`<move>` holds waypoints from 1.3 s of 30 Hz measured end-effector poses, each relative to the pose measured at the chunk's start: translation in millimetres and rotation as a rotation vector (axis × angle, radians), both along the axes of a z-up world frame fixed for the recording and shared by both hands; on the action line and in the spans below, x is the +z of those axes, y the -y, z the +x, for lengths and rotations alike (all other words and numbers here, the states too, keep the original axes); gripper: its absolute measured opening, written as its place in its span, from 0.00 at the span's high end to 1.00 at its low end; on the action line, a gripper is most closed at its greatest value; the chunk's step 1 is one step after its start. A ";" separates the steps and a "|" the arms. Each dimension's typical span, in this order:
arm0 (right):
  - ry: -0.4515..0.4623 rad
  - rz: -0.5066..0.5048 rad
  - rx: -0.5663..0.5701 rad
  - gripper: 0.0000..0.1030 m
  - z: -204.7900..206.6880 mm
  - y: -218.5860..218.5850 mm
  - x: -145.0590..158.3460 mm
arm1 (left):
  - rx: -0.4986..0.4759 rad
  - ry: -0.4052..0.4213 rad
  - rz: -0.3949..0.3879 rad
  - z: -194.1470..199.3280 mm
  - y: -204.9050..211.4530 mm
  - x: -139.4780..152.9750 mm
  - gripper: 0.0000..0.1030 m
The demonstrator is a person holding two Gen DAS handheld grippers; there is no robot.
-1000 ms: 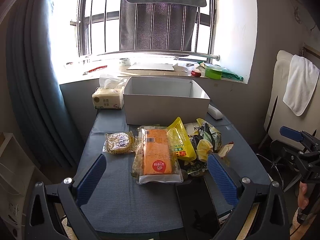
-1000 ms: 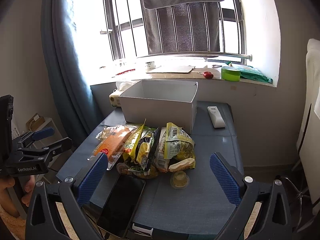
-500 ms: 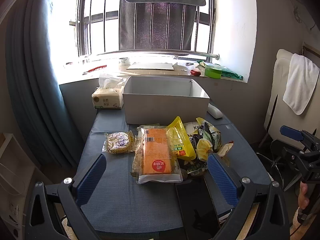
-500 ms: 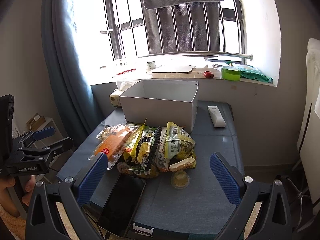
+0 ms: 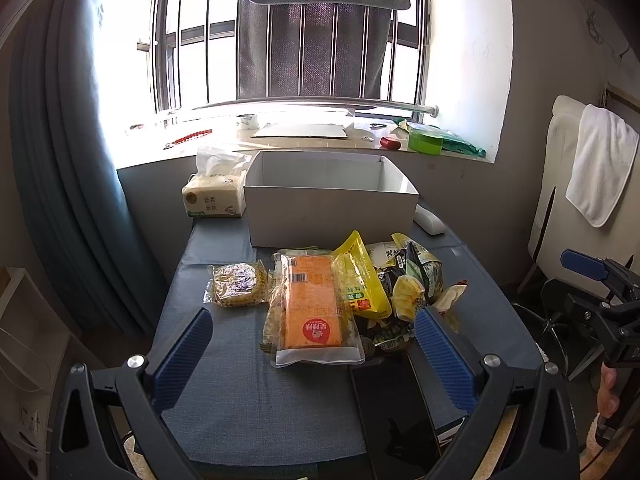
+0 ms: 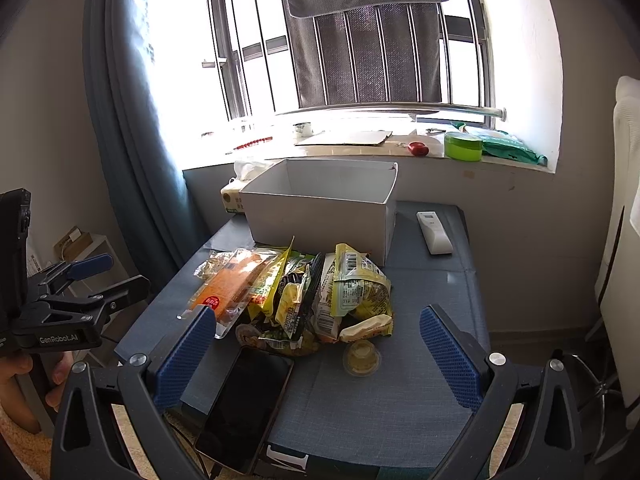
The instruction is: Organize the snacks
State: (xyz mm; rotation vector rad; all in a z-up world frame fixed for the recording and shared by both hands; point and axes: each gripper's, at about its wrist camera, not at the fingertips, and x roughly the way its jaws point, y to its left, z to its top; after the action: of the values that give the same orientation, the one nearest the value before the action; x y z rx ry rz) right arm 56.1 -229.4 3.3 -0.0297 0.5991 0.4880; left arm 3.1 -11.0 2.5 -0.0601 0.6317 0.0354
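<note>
Almost nothing has moved since the earlier frames; both views only drift slightly. Left tool spread wide, holding nothing, low in frame. Corn packet lies left of centre on the tabletop; the orange packet at centre leans on the snack pile. White box behind. Right tool wide, unloaded. Packets judged light, soft, slippery film: pinch a sealed edge.
</note>
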 end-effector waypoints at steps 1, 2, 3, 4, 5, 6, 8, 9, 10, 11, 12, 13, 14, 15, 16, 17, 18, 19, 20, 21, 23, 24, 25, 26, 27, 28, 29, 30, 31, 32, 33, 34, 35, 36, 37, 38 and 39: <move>0.000 0.000 0.001 0.00 0.1 -0.1 0.1 | -0.001 -0.001 0.000 0.4 0.4 0.1 0.00; 0.000 0.000 0.002 0.00 -0.1 -0.1 0.3 | -0.002 -0.001 0.000 0.6 0.5 -0.2 0.00; 0.000 0.001 0.001 0.00 -0.3 0.0 0.5 | -0.003 -0.002 0.000 0.9 1.1 -0.5 0.00; 0.000 0.001 0.002 0.00 -0.4 0.2 0.8 | -0.003 -0.004 0.002 1.3 1.3 -0.9 0.00; 0.000 0.000 0.002 0.00 -0.2 0.2 0.7 | -0.002 -0.006 0.004 1.9 1.3 -1.2 0.00; 0.000 0.001 0.001 0.00 -0.2 0.3 0.7 | -0.003 -0.008 0.005 2.4 1.6 -1.2 0.00; 0.001 0.002 0.004 0.00 -0.4 0.3 0.6 | -0.006 -0.009 0.006 2.8 2.3 -1.5 0.00; 0.000 0.001 0.003 0.00 -0.4 0.5 0.5 | -0.006 -0.010 0.005 3.2 2.3 -1.6 0.00; 0.000 0.001 0.002 0.00 -0.2 0.5 0.5 | -0.007 -0.011 0.005 3.4 2.4 -1.8 0.00; -0.001 0.001 0.003 0.00 0.2 0.4 0.6 | -0.007 -0.014 0.005 4.0 2.4 -1.7 0.00; -0.002 0.002 0.002 0.00 0.4 0.4 0.6 | -0.007 -0.016 0.006 4.5 2.7 -2.0 0.00; -0.001 0.002 0.002 0.00 0.4 0.3 0.7 | -0.008 -0.018 0.008 4.8 3.0 -2.3 0.00; -0.002 0.002 0.002 0.00 0.4 0.3 0.6 | -0.009 -0.020 0.009 5.1 3.3 -2.4 0.00; -0.002 0.001 0.003 0.00 0.5 0.3 0.5 | -0.010 -0.022 0.010 5.5 3.7 -2.8 0.00; -0.001 0.001 0.002 0.00 0.5 0.3 0.5 | -0.011 -0.026 0.011 6.1 4.0 -3.3 0.00; -0.001 0.001 0.001 0.00 0.5 0.3 0.4 | -0.010 -0.029 0.011 7.5 4.2 -4.0 0.00; -0.002 0.001 0.002 0.00 0.4 0.3 0.1 | -0.011 -0.032 0.011 8.3 4.5 -4.7 0.00; -0.002 0.002 0.002 0.00 0.4 0.3 0.1 | -0.011 -0.035 0.012 9.1 4.8 -5.4 0.00; -0.003 0.002 0.001 0.00 0.4 0.4 -0.1 | -0.012 -0.039 0.012 10.4 5.0 -5.9 0.00; -0.003 0.003 0.001 0.00 0.3 0.8 -0.7 | -0.013 -0.041 0.012 11.4 5.2 -6.8 0.00; -0.003 0.002 0.001 0.00 0.3 0.9 -0.7 | -0.020 -0.047 0.010 15.0 5.5 -10.3 0.00; -0.002 0.003 0.002 0.00 0.3 1.0 -0.7 | -0.024 -0.056 0.009 17.8 5.3 -13.0 0.00; -0.003 0.003 0.002 0.00 0.3 1.1 -1.4 | -0.026 -0.067 0.007 21.5 4.5 -16.3 0.00; -0.005 0.002 0.001 0.00 0.5 1.1 -2.0 | -0.029 -0.077 0.003 25.8 3.6 -20.4 0.00; -0.007 0.003 0.001 0.00 0.3 1.3 -3.1 | -0.031 -0.094 0.000 31.4 2.5 -25.4 0.00; -0.008 0.004 0.002 0.00 0.2 1.4 -4.0 | -0.034 -0.114 -0.001 38.5 2.0 -31.8 0.00; -0.010 0.004 0.002 0.00 0.3 1.2 -5.1 | -0.037 -0.136 0.006 46.5 1.6 -39.1 0.00; -0.013 0.003 0.002 0.00 0.5 1.0 -6.0 | -0.035 -0.158 0.019 55.3 1.4 -47.3 0.00; -0.017 0.002 0.002 0.00 0.8 0.7 -7.2 | -0.034 -0.178 0.037 64.2 1.6 -55.0 0.00; -0.022 0.001 0.002 0.00 1.4 0.4 -8.4 | -0.032 -0.199 0.055 73.1 1.8 -63.0 0.00; -0.026 0.001 0.004 0.00 1.8 0.4 -9.6 | -0.029 -0.217 0.063 81.3 1.5 -70.1 0.00; -0.028 0.000 0.004 0.00 1.7 0.2 -10.7 | -0.027 -0.236 0.063 89.0 0.0 -76.4 0.01; -0.030 -0.001 0.004 0.00 1.5 0.3 -11.7 | -0.024 -0.253 0.059 95.4 -1.6 -81.6 0.01; -0.032 -0.002 0.003 0.00 1.6 0.8 -12.5 | -0.028 -0.264 0.057 101.0 -2.2 -85.9 0.01; -0.037 -0.003 0.002 0.00 1.9 1.1 -13.4 | -0.035 -0.274 0.055 106.7 -2.1 -90.4 0.01; -0.041 -0.003 0.001 0.00 2.1 1.4 -14.6 | -0.037 -0.287 0.062 112.7 -1.3 -95.5 0.01; -0.046 -0.002 -0.001 0.00 3.3 1.9 -15.5 | -0.034 -0.302 0.073 118.2 -0.8 -100.6 0.01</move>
State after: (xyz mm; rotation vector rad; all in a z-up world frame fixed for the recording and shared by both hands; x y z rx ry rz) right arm 59.4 -231.3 -12.2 -0.0206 0.6445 0.4881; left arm 121.3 -10.1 -98.1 0.0275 0.9328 0.0347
